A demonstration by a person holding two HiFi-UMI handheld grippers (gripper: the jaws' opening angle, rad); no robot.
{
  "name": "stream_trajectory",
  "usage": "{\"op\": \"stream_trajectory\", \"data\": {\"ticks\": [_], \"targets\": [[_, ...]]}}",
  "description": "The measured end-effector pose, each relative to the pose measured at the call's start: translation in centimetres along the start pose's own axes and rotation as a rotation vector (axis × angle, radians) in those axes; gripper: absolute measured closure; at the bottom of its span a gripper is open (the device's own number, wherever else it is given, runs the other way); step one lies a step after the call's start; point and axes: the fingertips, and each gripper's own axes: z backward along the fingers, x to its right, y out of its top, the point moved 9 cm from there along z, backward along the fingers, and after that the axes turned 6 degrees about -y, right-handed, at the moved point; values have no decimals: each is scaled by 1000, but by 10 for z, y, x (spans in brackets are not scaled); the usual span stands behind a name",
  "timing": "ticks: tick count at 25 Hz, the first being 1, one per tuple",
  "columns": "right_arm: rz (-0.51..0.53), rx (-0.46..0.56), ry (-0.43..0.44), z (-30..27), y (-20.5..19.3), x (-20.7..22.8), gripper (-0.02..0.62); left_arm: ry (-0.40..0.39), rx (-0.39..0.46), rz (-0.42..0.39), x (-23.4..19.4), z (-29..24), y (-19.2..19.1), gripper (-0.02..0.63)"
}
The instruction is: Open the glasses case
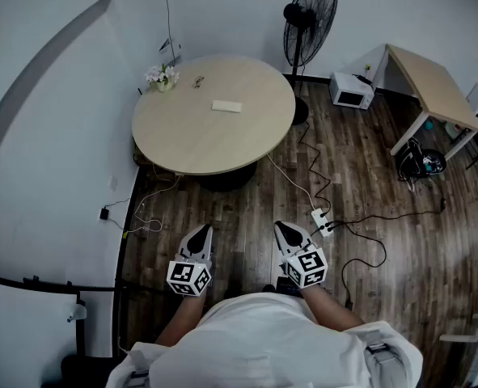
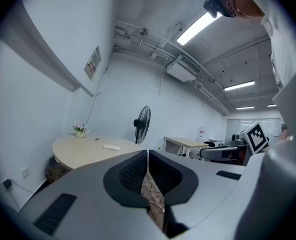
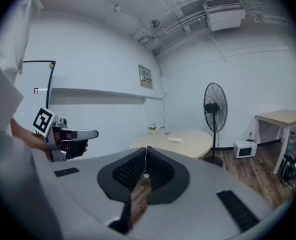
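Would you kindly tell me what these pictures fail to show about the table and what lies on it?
- glasses case: too small and far in all three views; seam, hinge and latch do not show.
- small dark item beside the flowers: too small in the head view to identify.
- table underside: hidden by its own top in the head view.

- Ahead of you, a round pale worktop (image 1: 214, 140) stands close to the white wall (image 1: 52, 136).
- Your floor (image 1: 384, 249) is dark wood planks, crossed by cables and a power strip (image 1: 321, 221).
- To your right, a black standing fan (image 1: 310, 10), a white microwave (image 1: 352, 90) on the floor and a pale desk (image 1: 433, 79).
- Strip lights (image 2: 195, 28) glow overhead.
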Motion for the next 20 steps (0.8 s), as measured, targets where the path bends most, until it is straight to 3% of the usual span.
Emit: {"op": "stream_trajectory", "data": {"ticks": [4,12,20], "targets": [[-27,40,-17,3,10,-14,571,-5,36,-44,-3,13,14,591],[-37,111,-22,11,20,-14,569,-8,-5,29,-15,26,3,591],[-39,122,29,16,16,13,569,-61,-3,20,5,6,11,592]]}}
